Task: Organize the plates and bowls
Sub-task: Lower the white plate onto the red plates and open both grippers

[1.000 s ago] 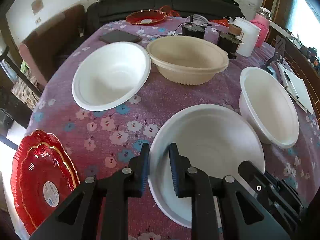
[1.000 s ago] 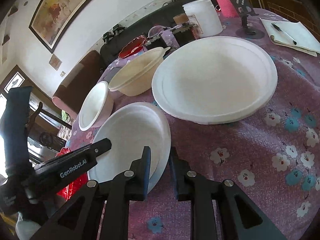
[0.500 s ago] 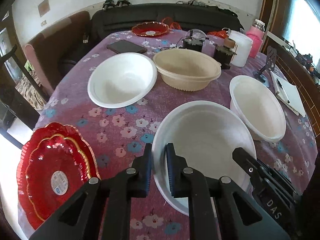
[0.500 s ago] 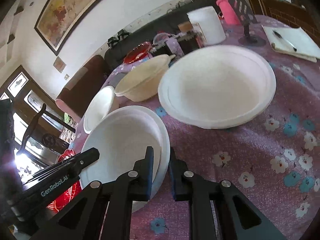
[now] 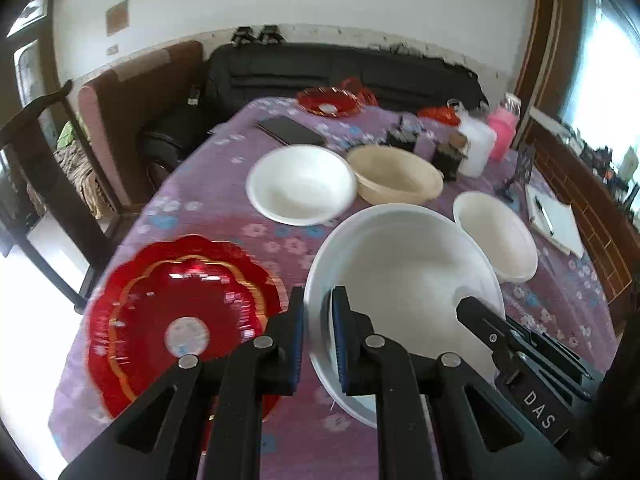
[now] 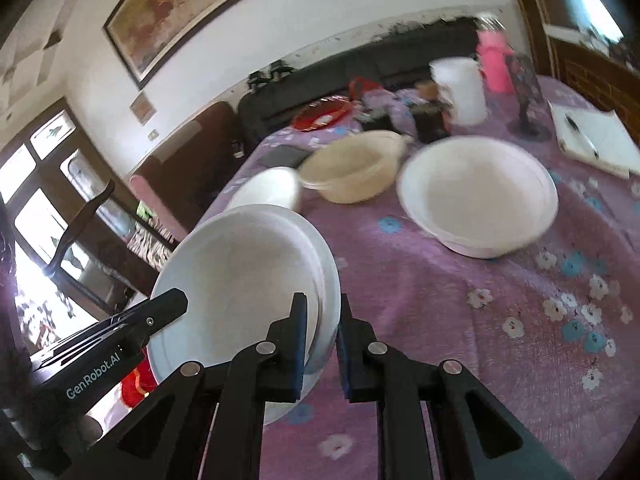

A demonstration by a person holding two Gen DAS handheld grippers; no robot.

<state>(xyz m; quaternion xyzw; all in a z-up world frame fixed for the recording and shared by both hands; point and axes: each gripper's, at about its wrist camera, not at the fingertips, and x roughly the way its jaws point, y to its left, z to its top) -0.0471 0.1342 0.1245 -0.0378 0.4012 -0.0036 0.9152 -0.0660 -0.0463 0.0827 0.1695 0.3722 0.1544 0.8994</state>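
Observation:
Both grippers hold one white plate (image 5: 404,280) by opposite rims, lifted above the purple cloth. My left gripper (image 5: 318,332) is shut on its near-left rim. My right gripper (image 6: 323,340) is shut on its right rim, and the plate (image 6: 240,280) tilts in that view. A second white plate (image 5: 300,184) lies further back, with a beige bowl (image 5: 394,174) beside it. A white bowl (image 5: 494,232) sits to the right and also shows in the right wrist view (image 6: 476,196). A red scalloped plate (image 5: 180,320) lies near left.
A small red plate (image 5: 328,100), a phone (image 5: 290,130), a white jar (image 5: 474,148) and a pink bottle (image 5: 502,132) stand at the back. A notebook with pen (image 5: 554,220) lies right. A chair (image 5: 120,120) and sofa flank the table.
Both grippers have risen and pulled back with the white plate, lifting it off the cloth. The red scalloped plate now sits closer under my left gripper.

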